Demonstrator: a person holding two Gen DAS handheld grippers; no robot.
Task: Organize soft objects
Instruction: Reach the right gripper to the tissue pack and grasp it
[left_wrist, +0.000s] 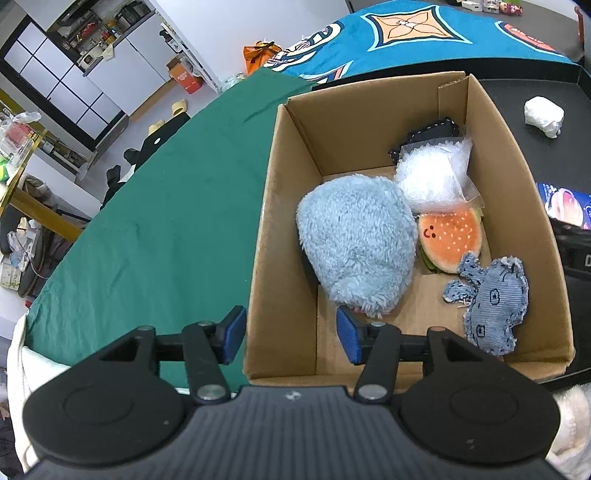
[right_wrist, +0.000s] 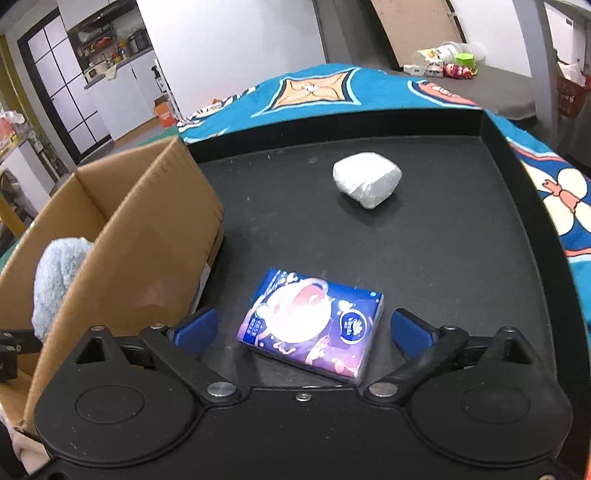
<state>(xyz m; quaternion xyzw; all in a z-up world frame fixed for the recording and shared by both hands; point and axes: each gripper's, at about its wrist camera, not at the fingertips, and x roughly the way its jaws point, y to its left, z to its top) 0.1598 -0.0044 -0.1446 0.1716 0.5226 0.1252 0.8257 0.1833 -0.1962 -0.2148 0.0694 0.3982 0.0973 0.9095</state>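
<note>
Behind everything, a kitchen-like room with dark-framed cabinets sits toward ten o'clock; nearer lie a green cloth (left_wrist: 147, 229), a patterned blue blanket (right_wrist: 332, 92) and a black tray (right_wrist: 424, 258). At the tray's nine o'clock the cardboard box (left_wrist: 284, 221) already holds a fluffy blue plush (left_wrist: 354, 243), a burger toy (left_wrist: 448, 236) and a denim elephant (left_wrist: 487, 299). The left gripper (left_wrist: 291, 336) straddles the box wall, half open, empty. The right gripper (right_wrist: 303, 328) gapes wide around the tissue pack (right_wrist: 314, 325), not touching. Judging by that, the grasp comes next: close squarely, lift, box it; the white bundle (right_wrist: 367, 179) waits at twelve o'clock.
</note>
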